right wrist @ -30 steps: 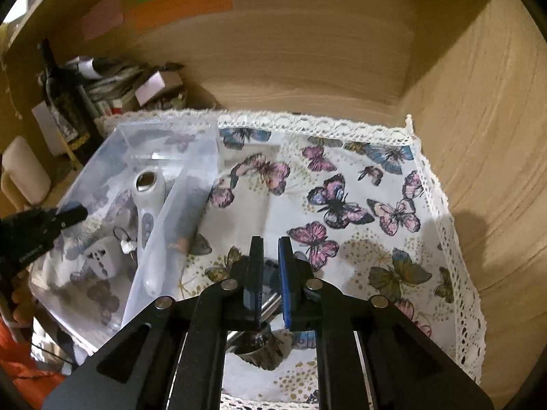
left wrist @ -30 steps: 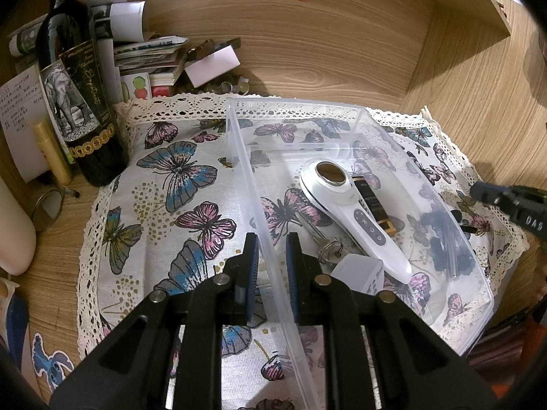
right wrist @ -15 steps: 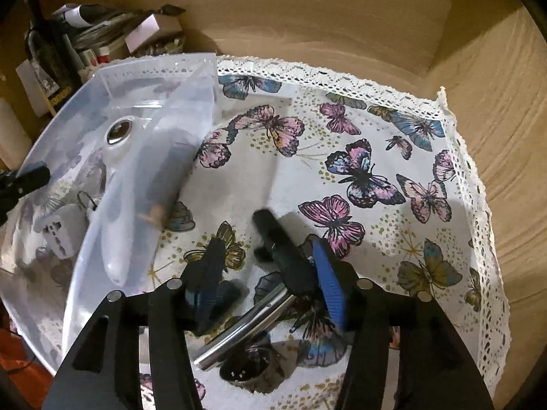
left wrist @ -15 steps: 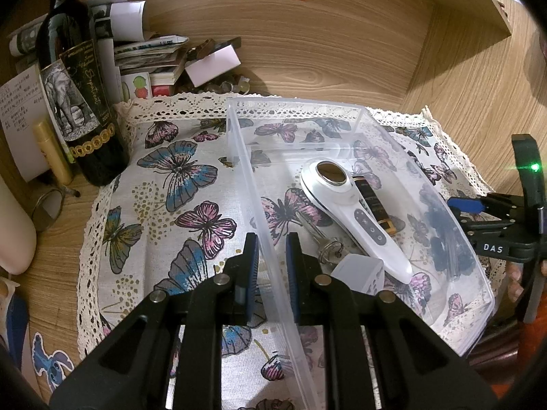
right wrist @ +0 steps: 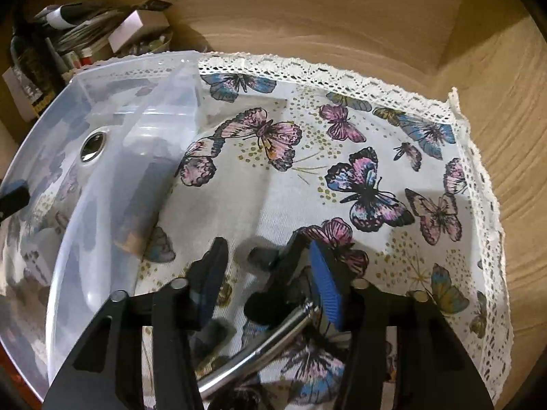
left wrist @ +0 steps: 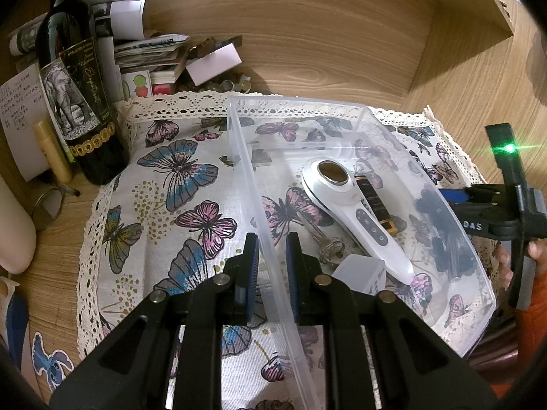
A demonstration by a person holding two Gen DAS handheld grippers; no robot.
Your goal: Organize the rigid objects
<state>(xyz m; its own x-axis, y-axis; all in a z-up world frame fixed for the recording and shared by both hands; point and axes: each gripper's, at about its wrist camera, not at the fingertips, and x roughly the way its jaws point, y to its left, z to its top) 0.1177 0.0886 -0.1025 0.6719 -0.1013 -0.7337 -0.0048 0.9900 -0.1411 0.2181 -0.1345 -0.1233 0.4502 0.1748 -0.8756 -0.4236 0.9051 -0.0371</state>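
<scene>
A clear plastic bin point(left wrist: 345, 109) stands on a butterfly cloth point(left wrist: 177, 184). In it lie a white handheld device point(left wrist: 355, 212), a dark stick with gold bands point(left wrist: 376, 205), keys point(left wrist: 330, 249) and a white cube point(left wrist: 359, 271). My left gripper point(left wrist: 270, 259) is shut on the bin's left wall. My right gripper point(right wrist: 270, 273) is open, low over the cloth beside the bin point(right wrist: 102, 205), its jaws either side of a black and chrome tool point(right wrist: 259, 338) lying on the cloth. The right gripper also shows in the left wrist view point(left wrist: 478, 205).
A dark wine bottle point(left wrist: 75, 95), a yellow tube point(left wrist: 53, 150), stacked papers and boxes point(left wrist: 164, 58) and glasses point(left wrist: 51, 201) crowd the back left. Wooden walls point(right wrist: 342, 10) close the back and right. The cloth's lace edge point(right wrist: 478, 157) runs near the right wall.
My right gripper has opened and dropped lower toward the cloth, now straddling the black and chrome tool. The left gripper has held still on the bin wall.
</scene>
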